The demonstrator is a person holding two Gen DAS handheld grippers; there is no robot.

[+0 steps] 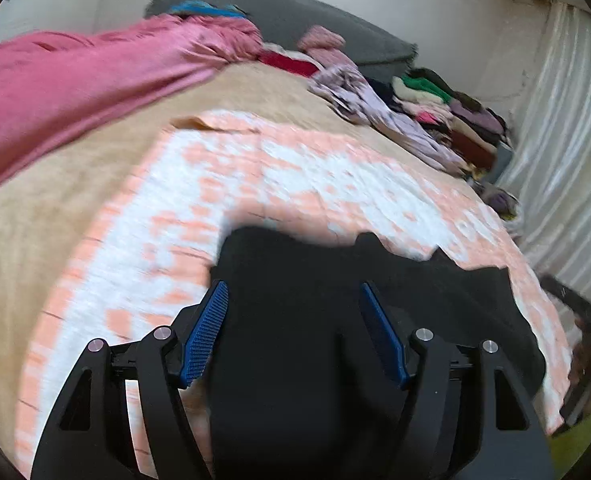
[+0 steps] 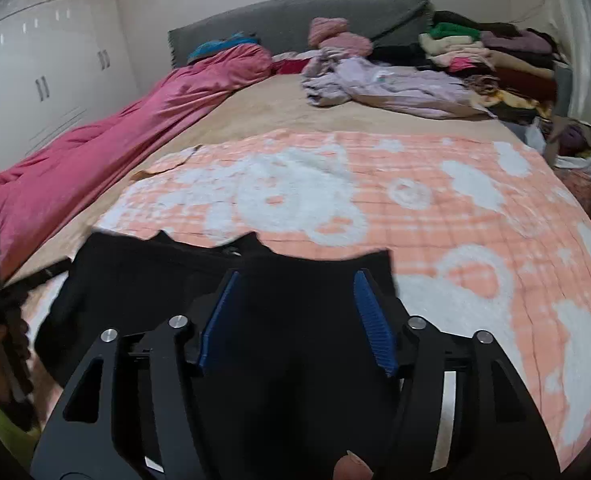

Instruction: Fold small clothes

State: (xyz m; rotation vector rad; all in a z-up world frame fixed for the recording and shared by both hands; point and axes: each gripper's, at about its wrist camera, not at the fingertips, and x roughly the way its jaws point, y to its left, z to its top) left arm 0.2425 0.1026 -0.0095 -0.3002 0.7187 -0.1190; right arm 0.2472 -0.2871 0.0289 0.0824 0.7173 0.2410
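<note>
A small black garment (image 1: 415, 292) lies spread on a peach and white patterned blanket (image 1: 295, 168) near the bed's front edge. My left gripper (image 1: 292, 286) hovers over the garment's left part with its blue pads wide apart and nothing pinched between them. In the right wrist view the same black garment (image 2: 135, 280) lies flat on the blanket (image 2: 415, 208), its top edge jagged. My right gripper (image 2: 297, 274) is over the garment's right part, open, with the cloth below its pads. The left wrist view is blurred.
A pink duvet (image 2: 95, 140) runs along the bed's left side. Crumpled lilac clothes (image 2: 375, 84) and a stack of folded clothes (image 2: 495, 56) sit at the far right, by the grey headboard (image 2: 295, 20). A white wardrobe (image 2: 35, 60) stands left, and a curtain (image 1: 567, 120) hangs right.
</note>
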